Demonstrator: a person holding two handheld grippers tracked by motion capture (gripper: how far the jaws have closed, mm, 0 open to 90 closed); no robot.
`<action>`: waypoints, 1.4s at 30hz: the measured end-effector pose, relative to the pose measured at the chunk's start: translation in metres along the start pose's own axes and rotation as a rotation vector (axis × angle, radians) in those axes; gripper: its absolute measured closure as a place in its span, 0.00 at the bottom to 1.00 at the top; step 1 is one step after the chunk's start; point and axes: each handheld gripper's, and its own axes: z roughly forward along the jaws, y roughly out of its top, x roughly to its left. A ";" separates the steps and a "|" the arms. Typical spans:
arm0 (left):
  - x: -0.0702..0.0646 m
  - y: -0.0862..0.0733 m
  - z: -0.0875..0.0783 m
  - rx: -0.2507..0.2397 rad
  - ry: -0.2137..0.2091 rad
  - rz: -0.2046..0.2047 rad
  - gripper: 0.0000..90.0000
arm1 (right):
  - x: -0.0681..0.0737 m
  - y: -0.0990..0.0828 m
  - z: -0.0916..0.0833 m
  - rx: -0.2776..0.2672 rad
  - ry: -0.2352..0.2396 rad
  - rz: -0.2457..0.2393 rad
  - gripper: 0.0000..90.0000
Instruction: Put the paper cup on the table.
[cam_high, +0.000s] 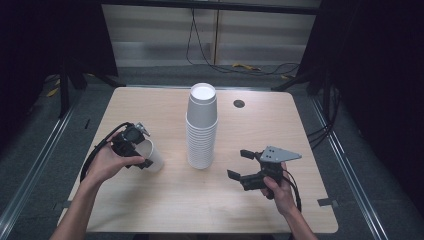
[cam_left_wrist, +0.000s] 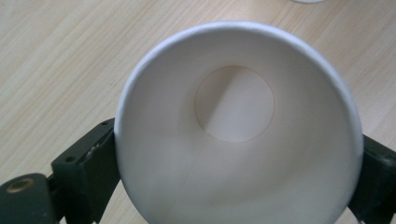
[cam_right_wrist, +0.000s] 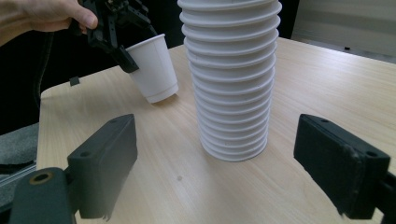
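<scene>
- Desk (cam_high: 150, 200): I log one light wooden top carrying all the cups, with a dark round grommet (cam_high: 239, 103) near its far edge.
- Stack of paper cups (cam_high: 201, 127): one tall nested column at the desk's centre. I count roughly fifteen rims but cannot fix the number.
- Single paper cup (cam_high: 154, 156): one, tilted, base close to the desk surface, towards the left edge. I judge it very light, thin-walled and easily crushed; best taken across the rolled rim with gentle pressure.
- Left gripper (cam_high: 136, 150): its jaws flank that cup's rim on both sides; I judge it grasped.
- Right gripper (cam_high: 246, 167): released, jaws wide apart, nothing between them, right of the stack towards the near edge.
</scene>
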 end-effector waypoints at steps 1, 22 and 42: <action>0.001 0.001 0.000 -0.003 0.001 0.004 0.08 | 0.000 0.000 0.000 0.000 0.000 0.000 0.15; 0.005 -0.002 0.028 -0.116 -0.009 -0.039 0.09 | -0.001 0.000 -0.002 -0.003 -0.007 0.009 0.15; 0.003 -0.035 0.039 -0.255 0.013 -0.096 0.17 | -0.001 -0.001 -0.002 0.003 -0.004 0.010 0.15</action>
